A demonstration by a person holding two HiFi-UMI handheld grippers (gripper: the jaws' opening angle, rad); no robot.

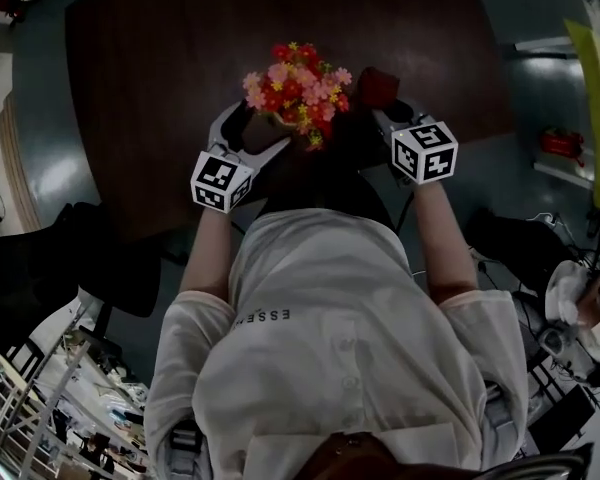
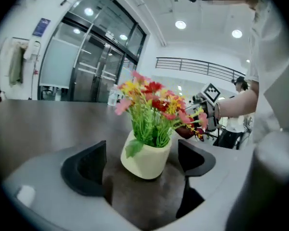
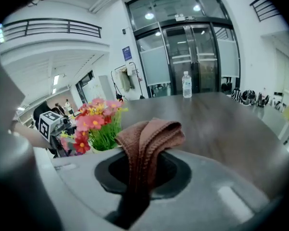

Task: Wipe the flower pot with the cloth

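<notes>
Dark brown bench (image 1: 160, 88) in a bright hall with glass doors (image 3: 192, 57) behind; a water bottle (image 3: 187, 84) stands at the bench's far end.

Pot (image 2: 147, 160) stands on the bench, right between the jaws of your left gripper (image 1: 260, 126). The jaws are spread wide. In the left gripper view there's a clear gap on the left side of the pot, and the right jaw is closer, but I can't see a pad pressing on it. So you're around the pot, not gripping it.

Your right gripper (image 3: 144, 170) is clamped on the cloth (image 3: 147, 138). The cloth runs up through the closed jaws and its folded top bulges out past them. In the right gripper view the flowers (image 3: 94, 121) are just left of the cloth. In the head view the cloth sits just to the right of the blooms, near them, and I can't tell whether it touches the pot.

Pot: pale cream, smooth, rounded, narrowing toward the base. It reads as leaning in the left gripper view; the head view hides it under the flowers, so I can't confirm the lean. Flowers: green stems, pink, red and yellow blooms, spreading wider than the rim.

Cloth: reddish brown, knit-looking texture, folded double.
</notes>
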